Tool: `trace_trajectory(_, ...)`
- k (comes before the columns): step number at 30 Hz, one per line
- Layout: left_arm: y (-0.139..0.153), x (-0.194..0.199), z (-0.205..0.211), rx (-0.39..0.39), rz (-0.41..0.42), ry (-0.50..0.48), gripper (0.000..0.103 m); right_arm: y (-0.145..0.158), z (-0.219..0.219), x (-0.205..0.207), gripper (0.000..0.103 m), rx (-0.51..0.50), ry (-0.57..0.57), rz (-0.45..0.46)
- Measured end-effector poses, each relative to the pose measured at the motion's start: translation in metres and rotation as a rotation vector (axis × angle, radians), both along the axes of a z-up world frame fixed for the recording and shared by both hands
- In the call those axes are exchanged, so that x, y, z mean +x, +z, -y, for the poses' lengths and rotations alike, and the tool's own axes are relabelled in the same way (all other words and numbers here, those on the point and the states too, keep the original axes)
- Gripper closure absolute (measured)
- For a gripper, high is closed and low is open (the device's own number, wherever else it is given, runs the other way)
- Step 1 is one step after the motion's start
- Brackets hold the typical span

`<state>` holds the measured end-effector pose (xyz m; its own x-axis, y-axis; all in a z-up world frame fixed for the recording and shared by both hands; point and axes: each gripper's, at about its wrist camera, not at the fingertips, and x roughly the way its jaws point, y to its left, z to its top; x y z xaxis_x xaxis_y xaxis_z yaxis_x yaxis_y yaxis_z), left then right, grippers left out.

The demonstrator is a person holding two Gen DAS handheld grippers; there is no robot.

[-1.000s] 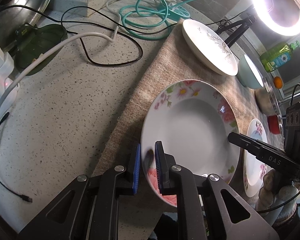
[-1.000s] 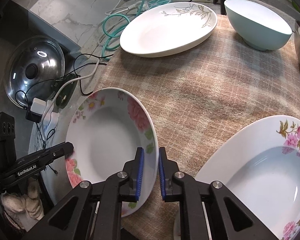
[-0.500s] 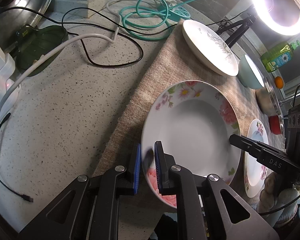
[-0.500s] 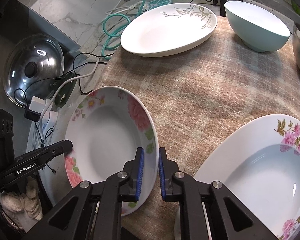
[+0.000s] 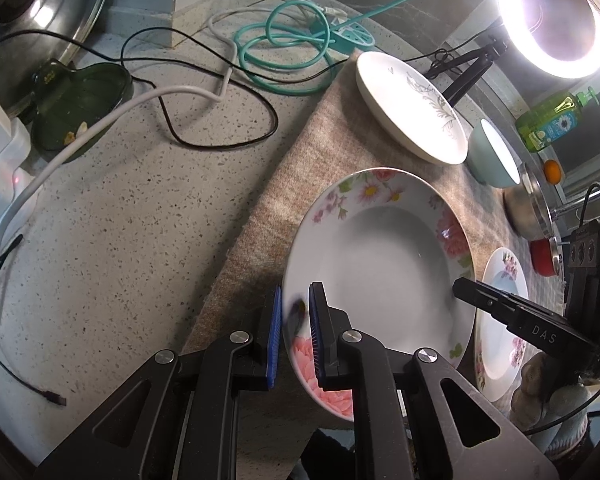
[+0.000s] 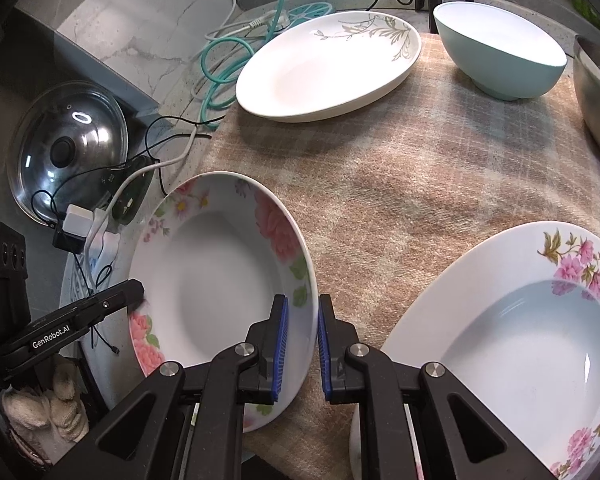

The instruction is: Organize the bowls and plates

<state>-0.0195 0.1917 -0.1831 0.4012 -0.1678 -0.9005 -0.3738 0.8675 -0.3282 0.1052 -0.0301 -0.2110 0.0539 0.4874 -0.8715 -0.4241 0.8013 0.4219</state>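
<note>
Both tools clamped on one floral soup plate

Plainly, the left tool (image 5: 294,334) and right tool (image 6: 302,354) pinch opposite rims of the floral soup plate (image 5: 380,264), tilted above the plaid cloth (image 6: 400,184). Glazed ceramic looks stiff, slippery, breakable; the flat rim is the sound hold.

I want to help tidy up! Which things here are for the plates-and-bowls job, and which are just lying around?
For the job: pink-flowered plate held by both grippers, second flowered plate, leaf-patterned plate, teal bowl, metal bowl.

Just lying about: teal cable, pot lid, soap bottle, ring light.
</note>
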Motion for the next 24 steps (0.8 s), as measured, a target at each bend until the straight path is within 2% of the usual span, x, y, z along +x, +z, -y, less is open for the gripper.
trace_trajectory(24, 0.022, 0.025, 0.033, -0.013, 0.049, -0.072, 0.091, 0.026, 0.046, 0.003, 0.09, 0.029, -0.103, 0.032)
